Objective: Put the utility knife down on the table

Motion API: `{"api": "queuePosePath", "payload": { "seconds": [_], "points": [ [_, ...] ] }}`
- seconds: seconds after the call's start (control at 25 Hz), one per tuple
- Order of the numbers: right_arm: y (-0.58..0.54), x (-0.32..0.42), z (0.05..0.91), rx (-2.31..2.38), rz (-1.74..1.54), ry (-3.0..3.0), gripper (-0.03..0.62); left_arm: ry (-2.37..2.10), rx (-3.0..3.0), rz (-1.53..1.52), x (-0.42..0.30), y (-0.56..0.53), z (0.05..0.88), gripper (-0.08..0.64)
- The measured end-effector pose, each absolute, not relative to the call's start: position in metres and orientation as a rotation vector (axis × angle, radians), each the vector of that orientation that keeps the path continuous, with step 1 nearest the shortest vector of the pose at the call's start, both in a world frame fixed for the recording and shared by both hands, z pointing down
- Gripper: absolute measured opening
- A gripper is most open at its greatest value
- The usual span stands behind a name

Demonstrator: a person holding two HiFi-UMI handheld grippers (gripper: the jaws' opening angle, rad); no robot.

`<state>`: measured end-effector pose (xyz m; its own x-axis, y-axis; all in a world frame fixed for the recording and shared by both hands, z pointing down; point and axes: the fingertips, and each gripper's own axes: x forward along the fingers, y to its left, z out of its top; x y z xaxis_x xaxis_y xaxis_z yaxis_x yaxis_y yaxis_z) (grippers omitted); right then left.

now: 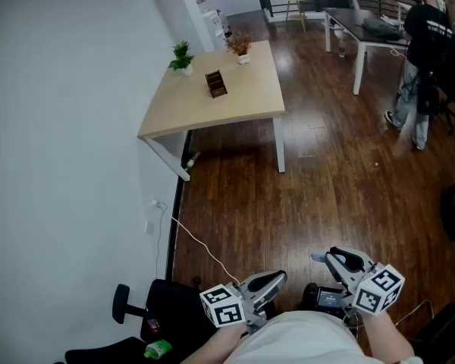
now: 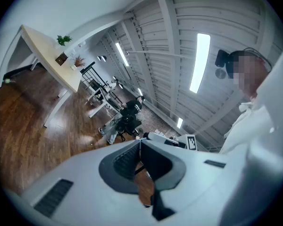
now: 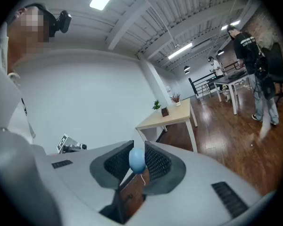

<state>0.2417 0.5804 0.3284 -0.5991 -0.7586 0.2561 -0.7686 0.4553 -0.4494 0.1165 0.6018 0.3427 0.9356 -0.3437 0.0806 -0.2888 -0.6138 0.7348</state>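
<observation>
Right gripper (image 3: 138,145): jaws partly apart, pads closed on the light-blue rounded end of the utility knife (image 3: 137,159). Only this gripper's own view shows the grip plainly; the head view gives just a bluish tip. Left gripper (image 2: 140,144): jaw tips together, nothing between them. The head view alone shows both tools low over the wooden floor (image 1: 288,196), the knife well apart from the wooden table (image 1: 246,101) against the wall (image 1: 61,127). The table bears two potted plants (image 1: 182,57) and a small brown box (image 1: 216,83).

I log a green plant (image 1: 181,56), a dried plant (image 1: 240,47) and a box (image 1: 216,83) close together. Far right, a person (image 1: 425,51) stands by a dark desk (image 1: 350,19). A white cable (image 1: 199,243) crosses the floor (image 1: 326,173).
</observation>
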Motion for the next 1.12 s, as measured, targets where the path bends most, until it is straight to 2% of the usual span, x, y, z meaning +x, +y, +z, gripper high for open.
{"api": "queuePosePath", "payload": {
  "seconds": [1.12],
  "points": [
    [0.543,0.333,0.338,1.290,0.852,-2.685,0.074,-0.574,2.253,-0.137,0.199,0.562,0.344,0.005]
  ]
}}
